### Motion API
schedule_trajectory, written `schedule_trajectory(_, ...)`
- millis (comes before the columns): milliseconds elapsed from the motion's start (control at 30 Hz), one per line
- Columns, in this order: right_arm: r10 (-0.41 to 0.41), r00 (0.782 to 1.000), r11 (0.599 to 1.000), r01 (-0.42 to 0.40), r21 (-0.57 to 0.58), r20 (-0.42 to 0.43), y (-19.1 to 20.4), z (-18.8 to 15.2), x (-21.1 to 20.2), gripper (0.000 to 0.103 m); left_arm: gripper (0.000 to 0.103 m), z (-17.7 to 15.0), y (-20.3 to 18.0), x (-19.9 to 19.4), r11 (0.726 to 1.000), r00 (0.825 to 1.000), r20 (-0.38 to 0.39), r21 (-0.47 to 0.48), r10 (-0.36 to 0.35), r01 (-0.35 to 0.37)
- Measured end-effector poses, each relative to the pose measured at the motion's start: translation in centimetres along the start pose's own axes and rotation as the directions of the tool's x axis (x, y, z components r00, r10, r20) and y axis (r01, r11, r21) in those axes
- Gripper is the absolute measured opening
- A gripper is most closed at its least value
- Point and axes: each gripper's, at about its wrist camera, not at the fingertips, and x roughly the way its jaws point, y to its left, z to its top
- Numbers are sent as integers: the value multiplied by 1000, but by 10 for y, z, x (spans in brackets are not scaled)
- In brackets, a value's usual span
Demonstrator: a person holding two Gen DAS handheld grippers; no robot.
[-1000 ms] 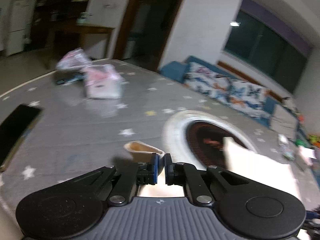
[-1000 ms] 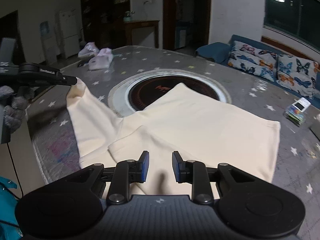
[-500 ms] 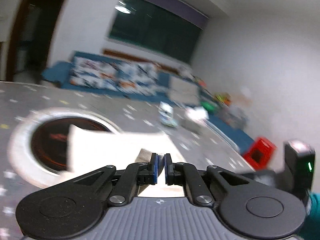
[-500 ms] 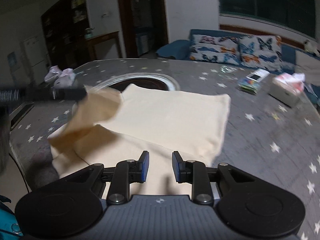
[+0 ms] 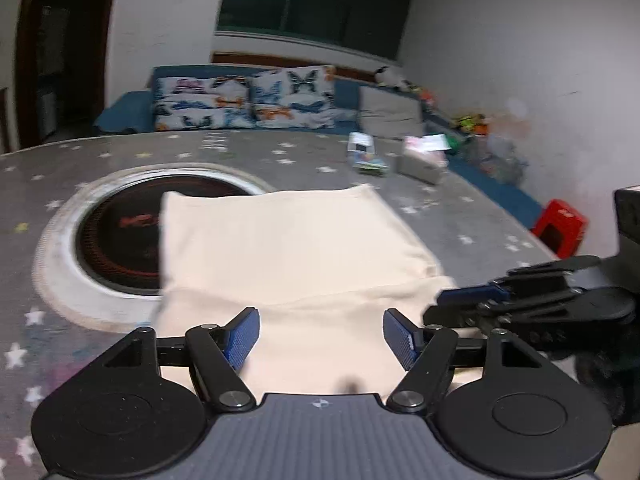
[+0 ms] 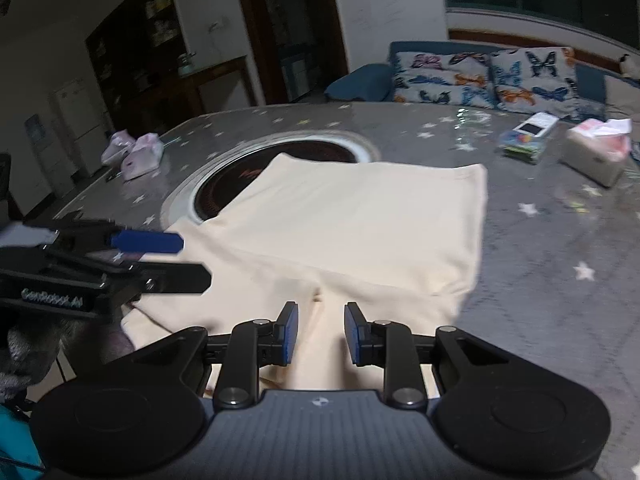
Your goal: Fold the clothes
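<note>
Both my grippers now empty over the cream cotton garment (image 5: 288,248).
Left gripper (image 5: 320,338) has spread, dropping the sleeve inward; right gripper (image 6: 318,332) stays parted: fold landed.

Both wrist views look low and close across the cream garment (image 5: 288,248) toward the sofa (image 6: 480,72).

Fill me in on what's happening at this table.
A person with a gripper in each hand is folding a cream garment on the star-patterned table. The cloth lies flat, with one layer already folded over, its far end covering part of the round burner. The left tool is wide open over the near edge, holding nothing. The right tool is also open and empty, just above the cloth.
</note>
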Motion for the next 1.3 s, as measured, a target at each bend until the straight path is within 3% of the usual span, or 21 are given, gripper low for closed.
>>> schedule_trajectory(300, 8, 999, 1000, -8, 0, -41, 4, 4, 28, 31, 84, 2, 47, -7, 990, 991, 30, -70, 127, -124)
schedule_trajectory(333, 11, 999, 1000, -11, 1, -47, 5, 3, 30, 29, 84, 1, 52, -8, 987, 990, 29, -81, 140, -137)
schedule_trajectory(400, 9, 999, 1000, -9, -9, -44, 8, 3, 29, 12, 85, -1, 63, -10, 981, 986, 24, -105, 166, -163)
schedule_trajectory(467, 0, 1000, 1000, -1, -27, -29, 11, 4, 24, 6, 85, -3, 71, -12, 977, 983, 20, -120, 182, -178)
schedule_trajectory(733, -84, 994, 993, 89, -73, 67, 18, 19, -16, 5, 85, -7, 82, -15, 976, 982, 18, -121, 186, -182)
schedule_trajectory(933, -156, 987, 987, 156, -22, 38, 1, 13, -17, 5, 84, -9, 77, -13, 983, 987, 15, -98, 158, -156)
schedule_trajectory(1033, -169, 985, 985, 170, -20, 38, -2, 13, -16, 5, 74, -8, 73, -15, 990, 992, 30, -70, 125, -123)
schedule_trajectory(1133, -174, 982, 983, 177, -45, 71, 2, 18, -23, 5, 58, -5, 68, -16, 995, 995, 48, -46, 90, -88)
schedule_trajectory(1200, -184, 981, 981, 188, -48, 65, 1, 20, -21, 5, 43, -3, 64, -13, 998, 997, 47, -32, 56, -54)
schedule_trajectory(1300, -198, 980, 979, 198, -42, 15, -5, 16, -9, 6, 34, 0, 56, -7, 1000, 999, 47, -6, 5, -5)
